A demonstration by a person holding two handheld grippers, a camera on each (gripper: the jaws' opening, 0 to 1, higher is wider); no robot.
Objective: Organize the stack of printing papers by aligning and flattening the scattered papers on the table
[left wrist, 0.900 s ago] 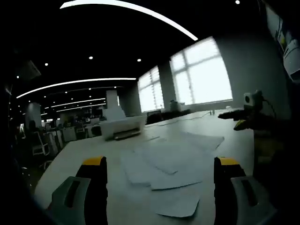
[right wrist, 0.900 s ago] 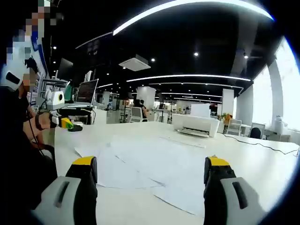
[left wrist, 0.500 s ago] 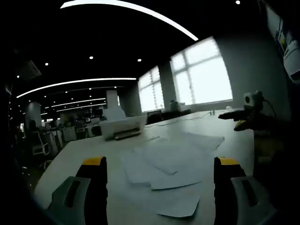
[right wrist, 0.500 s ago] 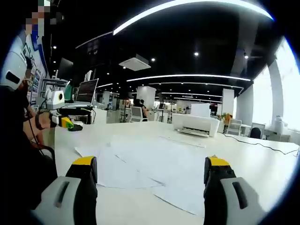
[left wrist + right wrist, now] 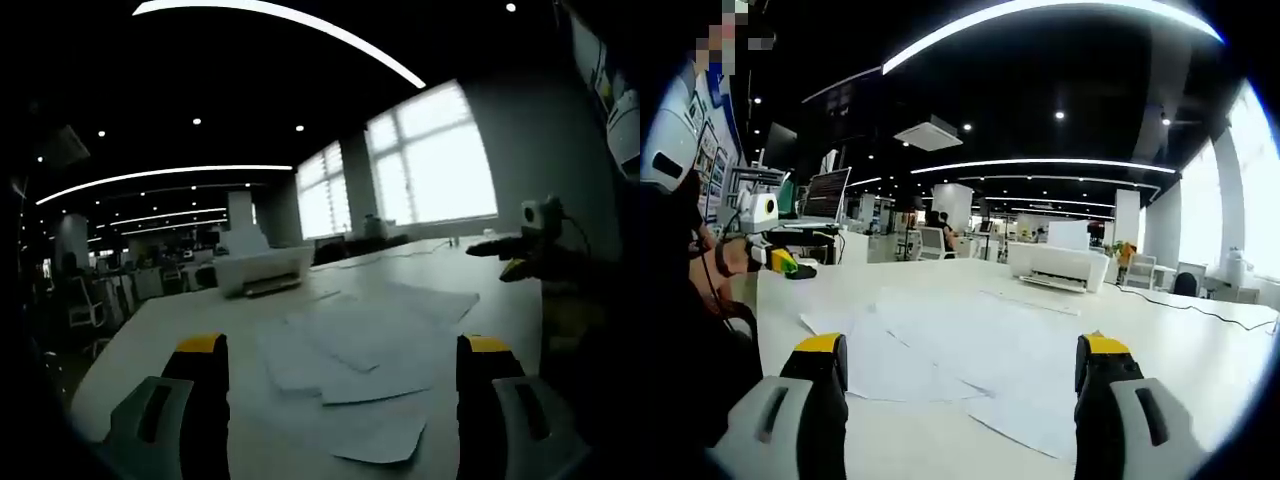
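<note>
White surface (image 5: pixel 180 320) carries the loose printing papers (image 5: pixel 360 350), fanned and overlapping at 12 o'clock from both tongs, so none is squared or flattened yet, I judge. Beyond them at 11 o'clock stands a white printer (image 5: pixel 258 272); I cannot tell whether paper sits in its tray. Left tongs (image 5: pixel 340 400) and right tongs (image 5: pixel 962 395) are spread wide, gripping nothing, probably poised to bracket the sheets.

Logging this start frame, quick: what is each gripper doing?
Left gripper: open, holding nothing, above the papers.
Right gripper: open, holding nothing, above the papers.
</note>
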